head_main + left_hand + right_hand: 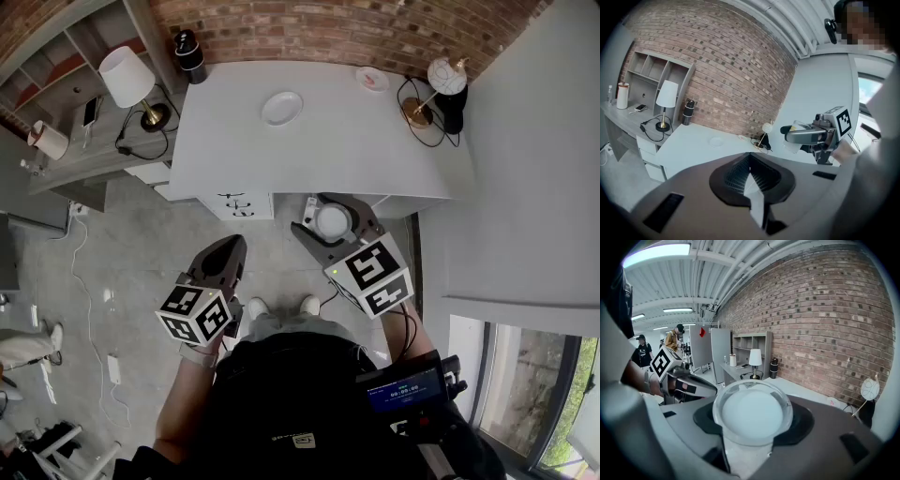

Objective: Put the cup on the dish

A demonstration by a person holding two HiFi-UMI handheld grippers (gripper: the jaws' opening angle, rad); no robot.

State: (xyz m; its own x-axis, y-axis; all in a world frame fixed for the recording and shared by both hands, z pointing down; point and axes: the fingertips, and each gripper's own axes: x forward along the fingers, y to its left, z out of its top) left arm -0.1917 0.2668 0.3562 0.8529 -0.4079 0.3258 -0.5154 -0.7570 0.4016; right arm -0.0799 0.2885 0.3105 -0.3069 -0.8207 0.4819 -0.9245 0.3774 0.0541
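Note:
A clear cup (332,223) sits between the jaws of my right gripper (333,212), which is shut on it just short of the table's front edge. In the right gripper view the cup (752,416) fills the middle of my right gripper (753,404). The white dish (281,108) lies on the white table (375,150), left of centre towards the back. My left gripper (228,248) hangs lower left over the floor, shut and empty. In the left gripper view its jaws (750,168) meet, and the dish (716,140) and the held cup (799,136) show beyond.
A small pink-marked saucer (371,79) and a round lamp (442,86) with its cable stand at the table's back right. A dark bottle (190,54) is at the back left corner. A side shelf with a white lamp (129,82) lies to the left. Drawers (236,202) sit under the table's front.

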